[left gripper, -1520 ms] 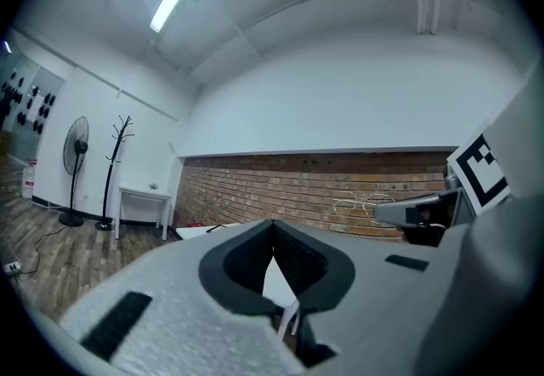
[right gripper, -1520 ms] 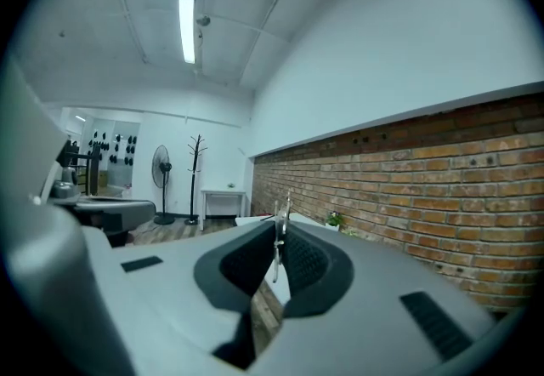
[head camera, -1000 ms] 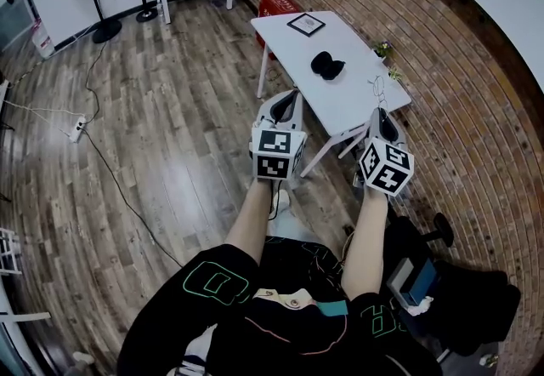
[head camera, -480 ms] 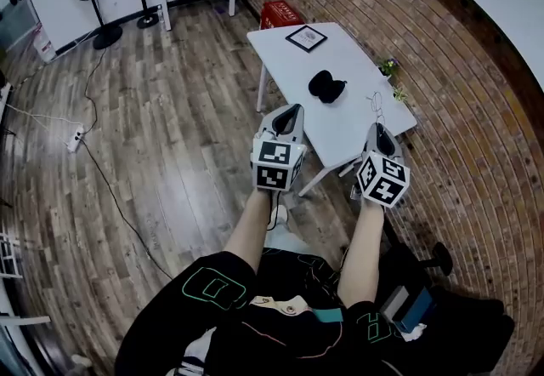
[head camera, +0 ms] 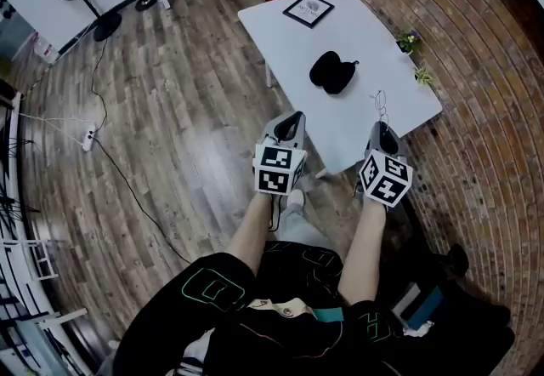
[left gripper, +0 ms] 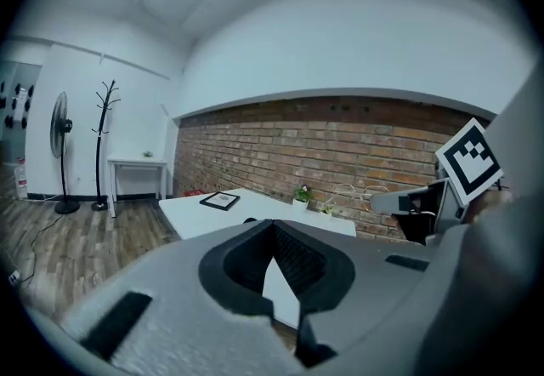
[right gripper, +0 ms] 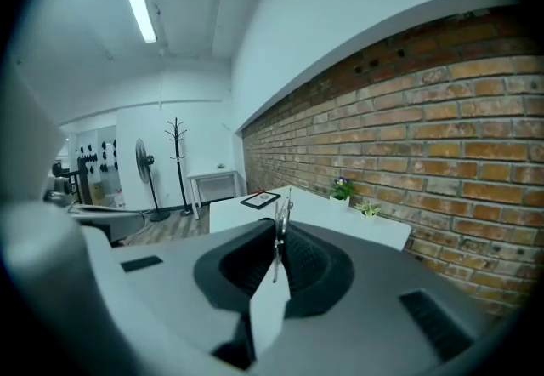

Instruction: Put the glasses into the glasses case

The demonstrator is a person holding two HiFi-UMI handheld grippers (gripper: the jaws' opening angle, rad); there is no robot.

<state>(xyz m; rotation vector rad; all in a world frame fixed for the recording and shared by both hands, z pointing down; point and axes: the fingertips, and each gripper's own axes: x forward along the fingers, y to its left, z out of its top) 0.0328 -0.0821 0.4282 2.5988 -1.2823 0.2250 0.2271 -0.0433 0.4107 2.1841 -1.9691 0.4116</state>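
At the table's [head camera: 365, 21] edge, the right gripper [head camera: 382, 128] pinches faint wire glasses [head camera: 378, 100]; the left gripper [head camera: 292, 117] is closed, empty.

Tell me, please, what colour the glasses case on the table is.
The glasses case is black; the head view shows it best.

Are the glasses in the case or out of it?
Out. The glasses are pinched in the shut right gripper, while the black glasses case lies apart on the white table.
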